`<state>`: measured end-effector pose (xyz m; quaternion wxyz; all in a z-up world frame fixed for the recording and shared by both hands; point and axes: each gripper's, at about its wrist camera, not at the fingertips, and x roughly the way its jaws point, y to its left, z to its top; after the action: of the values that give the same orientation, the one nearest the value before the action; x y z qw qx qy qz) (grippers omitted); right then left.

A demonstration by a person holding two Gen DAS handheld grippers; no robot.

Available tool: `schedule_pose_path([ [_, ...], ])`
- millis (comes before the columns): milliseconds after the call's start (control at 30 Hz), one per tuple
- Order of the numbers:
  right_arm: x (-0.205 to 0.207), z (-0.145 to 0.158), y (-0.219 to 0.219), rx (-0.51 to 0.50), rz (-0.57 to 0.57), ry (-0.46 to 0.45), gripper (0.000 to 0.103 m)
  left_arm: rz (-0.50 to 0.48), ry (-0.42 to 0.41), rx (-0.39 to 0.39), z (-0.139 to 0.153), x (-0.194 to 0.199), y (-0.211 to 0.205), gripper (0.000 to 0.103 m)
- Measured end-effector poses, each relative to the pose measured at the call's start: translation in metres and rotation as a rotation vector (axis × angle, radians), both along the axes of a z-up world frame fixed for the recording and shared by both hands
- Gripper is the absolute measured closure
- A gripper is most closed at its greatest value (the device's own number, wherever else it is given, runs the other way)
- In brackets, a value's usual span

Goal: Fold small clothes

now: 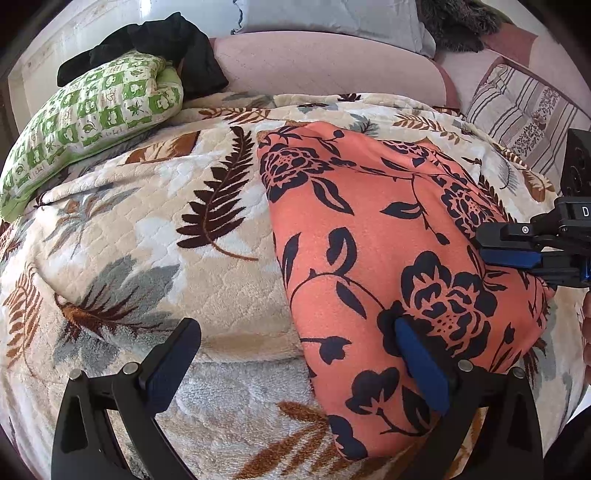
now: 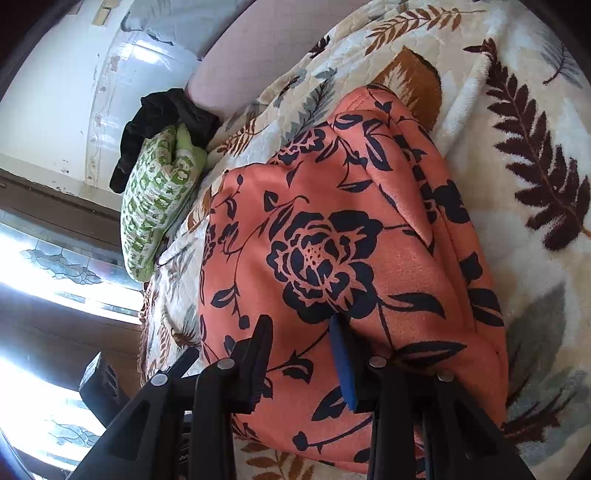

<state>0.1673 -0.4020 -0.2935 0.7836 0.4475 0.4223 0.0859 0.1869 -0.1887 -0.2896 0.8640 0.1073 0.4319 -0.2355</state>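
Observation:
An orange garment with dark navy flowers lies folded on a cream leaf-print blanket. My left gripper is open above its near left edge; the right finger rests over the cloth, the left finger over the blanket. My right gripper shows at the garment's right edge in the left wrist view. In the right wrist view the garment fills the middle, and my right gripper is open over its near edge, holding nothing.
A green patterned pillow with a black garment on it lies at the far left. A pink headboard cushion, a pale pillow and a striped pillow sit behind. A bright window is at the left.

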Motion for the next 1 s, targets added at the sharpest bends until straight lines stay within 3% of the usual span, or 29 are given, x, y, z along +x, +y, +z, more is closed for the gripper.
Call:
schedule_pose_path([
  [233,-0.001,-0.001,-0.002,0.012,0.013,-0.011,0.067,0.014,-0.015,-0.046,-0.003,-0.002,0.003,0.000],
  [500,-0.002,0.000,0.001,-0.002,0.016,-0.018,0.067,0.027,0.024,-0.109,-0.007,0.003,0.008,0.000],
  [733,0.001,0.002,0.004,-0.021,0.019,-0.023,0.067,-0.017,-0.010,-0.038,0.005,0.003,-0.002,0.000],
  [1000,0.006,0.005,0.010,-0.057,0.030,-0.029,0.066,-0.016,-0.029,-0.031,0.010,0.004,-0.006,0.000],
])
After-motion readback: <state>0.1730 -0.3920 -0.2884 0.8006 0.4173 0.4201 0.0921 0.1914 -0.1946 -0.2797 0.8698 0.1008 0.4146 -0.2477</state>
